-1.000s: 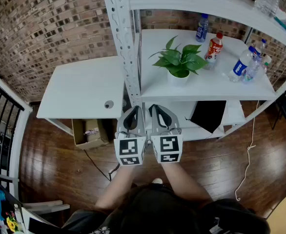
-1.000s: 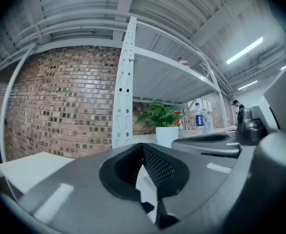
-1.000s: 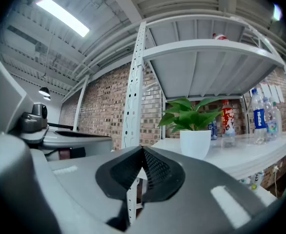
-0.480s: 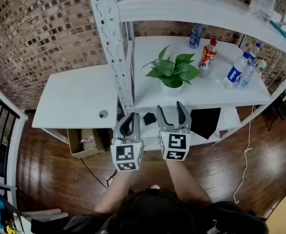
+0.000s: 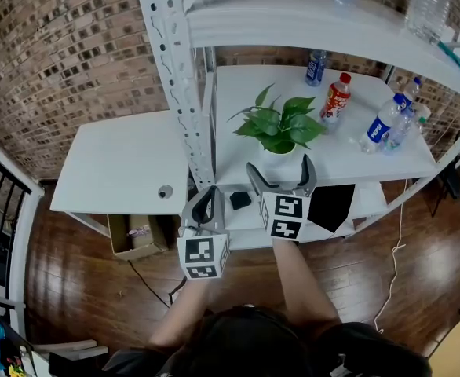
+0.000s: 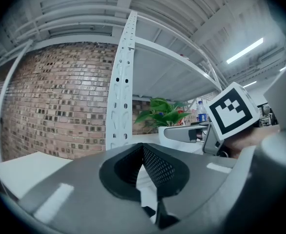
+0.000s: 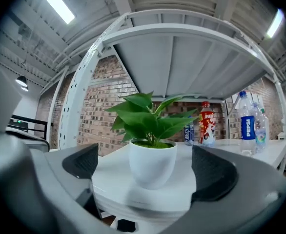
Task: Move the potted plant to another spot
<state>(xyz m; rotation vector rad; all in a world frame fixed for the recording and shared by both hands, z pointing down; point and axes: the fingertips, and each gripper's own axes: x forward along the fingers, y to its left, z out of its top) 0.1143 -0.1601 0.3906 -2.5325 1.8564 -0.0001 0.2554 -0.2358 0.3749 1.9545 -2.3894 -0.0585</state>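
**Right jaws spread wide at the potted plant**

Your right gripper (image 7: 148,168) is holding its jaws spread as wide as they go. They have just been opening, and they are gripping nothing. The potted plant (image 7: 152,160) is standing in line with the gap, just ahead of the pads (image 7: 82,163), which are not touching its white pot. Your left gripper (image 6: 144,165) is pressing its jaws together on nothing. It is hovering below and to the left of the plant in the head view, well apart from the pot.

The plant is sitting upright near the front edge of the middle shelf (image 5: 371,163). The white shelf post (image 5: 184,93) is rising just left of the plant. A white table (image 5: 120,163) is lying left of the plant, beyond that post. A red-labelled bottle (image 5: 336,98) is standing behind the plant to its right. A blue-labelled bottle (image 5: 381,124) is standing farther right of the plant, and a smaller bottle (image 5: 316,67) is standing well behind it. A flat black thing (image 5: 330,206) is lying on the lower shelf, below and right of the plant.
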